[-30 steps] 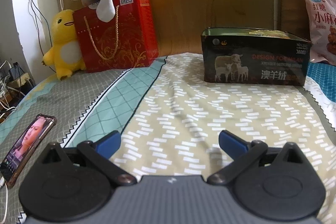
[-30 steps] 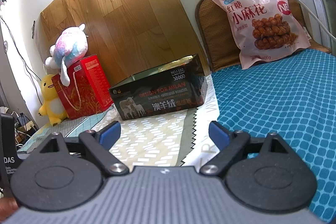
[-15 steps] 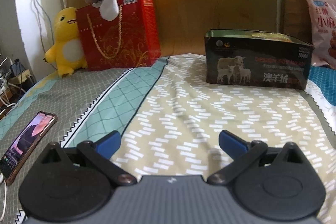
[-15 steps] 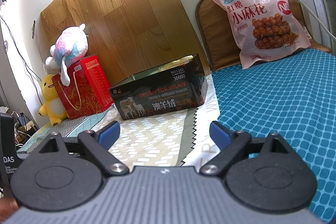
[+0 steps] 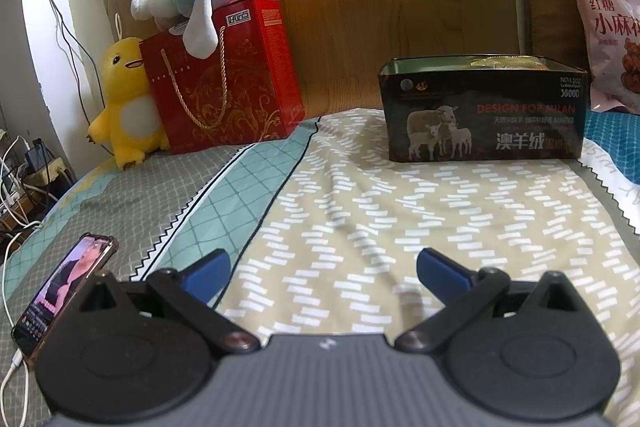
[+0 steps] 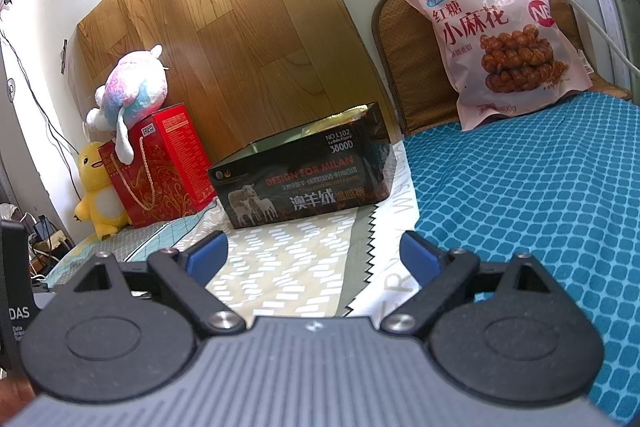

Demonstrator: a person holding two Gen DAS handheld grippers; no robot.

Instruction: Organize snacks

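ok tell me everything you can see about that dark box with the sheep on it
The dark box is a long, low rectangular carton, apparently glossy printed cardboard, black-green with three sheep, red "DESIGN FOR MILAN" lettering and white Chinese text on its long side. Its top is open, and something yellowish shows just above the rim. It sits flat on the patterned bedspread near the wooden board, touching nothing else visible. Neither set of tongs is near it.

Pink snack bag (image 6: 498, 39) upright against chair back; open dark box (image 6: 304, 177) on bed.
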